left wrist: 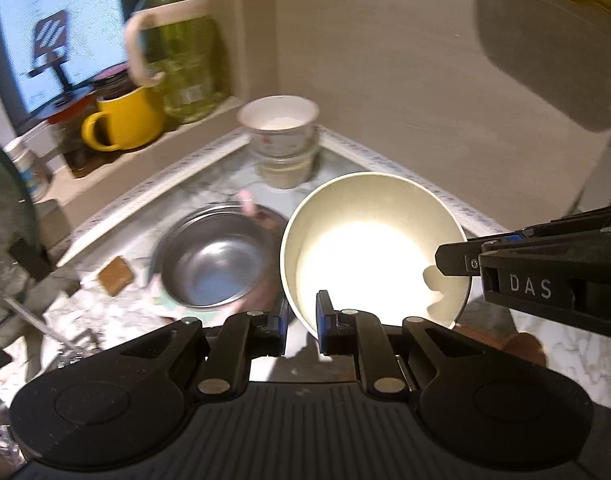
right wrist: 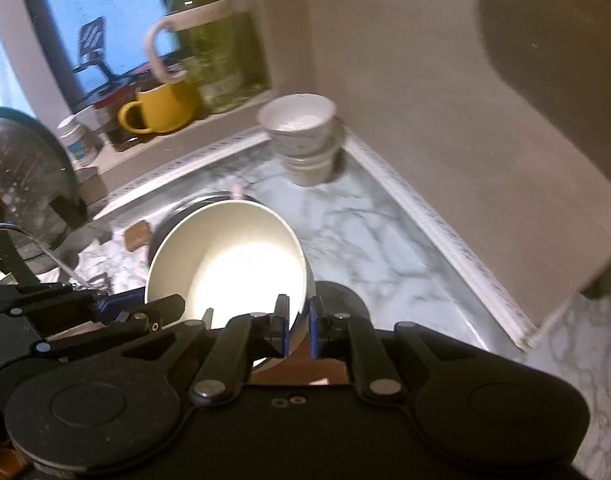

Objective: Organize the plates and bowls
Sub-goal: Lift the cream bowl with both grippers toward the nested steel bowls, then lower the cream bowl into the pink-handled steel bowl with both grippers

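1. The cream bowl [left wrist: 375,252] is held off the marble counter [right wrist: 385,224] by both tools at once. The left gripper [left wrist: 301,320] pinches its near rim, one pad inside and one outside, with the jaws drawn narrow on the thin wall. The right gripper [right wrist: 297,326] is clamped the same way on the opposite rim.

2. The bowl hangs above and just beside the steel bowl [left wrist: 215,258], which sits in a stack of dishes on the counter. The stacked white bowls [left wrist: 281,140] stand in the corner beyond, well apart from it.

3. Its mouth faces up and tips toward the cameras (in the right wrist view it leans markedly, the far rim higher than the near one). Being round, it has no real long axis; the line that matters is rim to rim between the two grips.

4. The main risk is the rim slipping from a pad. Each hold is a narrow pinch on a smooth glazed edge, and the tilt puts weight on the lower grip.

5. If the two hands drift apart or twist unequally, the bowl could be levered out of one grip and swing from the other.

6. A drop here would likely land on the steel bowl or the counter and chip.

7. Both views are blurred, so exact clearance over the steel bowl is hard to judge.
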Available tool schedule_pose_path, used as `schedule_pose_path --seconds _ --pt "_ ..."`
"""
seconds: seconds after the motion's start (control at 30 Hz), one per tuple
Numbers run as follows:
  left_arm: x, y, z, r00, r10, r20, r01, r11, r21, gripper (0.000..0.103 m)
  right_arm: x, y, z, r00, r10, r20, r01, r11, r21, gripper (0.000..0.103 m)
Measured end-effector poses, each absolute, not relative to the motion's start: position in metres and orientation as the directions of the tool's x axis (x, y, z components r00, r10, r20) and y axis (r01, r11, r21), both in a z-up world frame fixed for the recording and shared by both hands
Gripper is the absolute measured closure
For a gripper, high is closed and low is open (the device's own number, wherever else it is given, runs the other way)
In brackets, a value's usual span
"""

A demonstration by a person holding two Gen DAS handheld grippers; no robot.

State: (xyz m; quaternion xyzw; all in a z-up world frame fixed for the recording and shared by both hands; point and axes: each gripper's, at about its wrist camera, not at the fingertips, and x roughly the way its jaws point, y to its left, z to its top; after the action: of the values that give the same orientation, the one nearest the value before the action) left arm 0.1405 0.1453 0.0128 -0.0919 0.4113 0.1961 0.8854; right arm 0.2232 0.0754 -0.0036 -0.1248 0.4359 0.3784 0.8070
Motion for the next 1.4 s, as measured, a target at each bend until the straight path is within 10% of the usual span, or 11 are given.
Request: schedule_pose_path --seconds 1.4 --pt "0.187 0.28 -0.053 0.432 0.316 -0.845 -0.486 0.87 0.077 0.09 0.248 0.229 -0.065 0.189 0.438 -0.879 -0.765 0.627 0.148 0.09"
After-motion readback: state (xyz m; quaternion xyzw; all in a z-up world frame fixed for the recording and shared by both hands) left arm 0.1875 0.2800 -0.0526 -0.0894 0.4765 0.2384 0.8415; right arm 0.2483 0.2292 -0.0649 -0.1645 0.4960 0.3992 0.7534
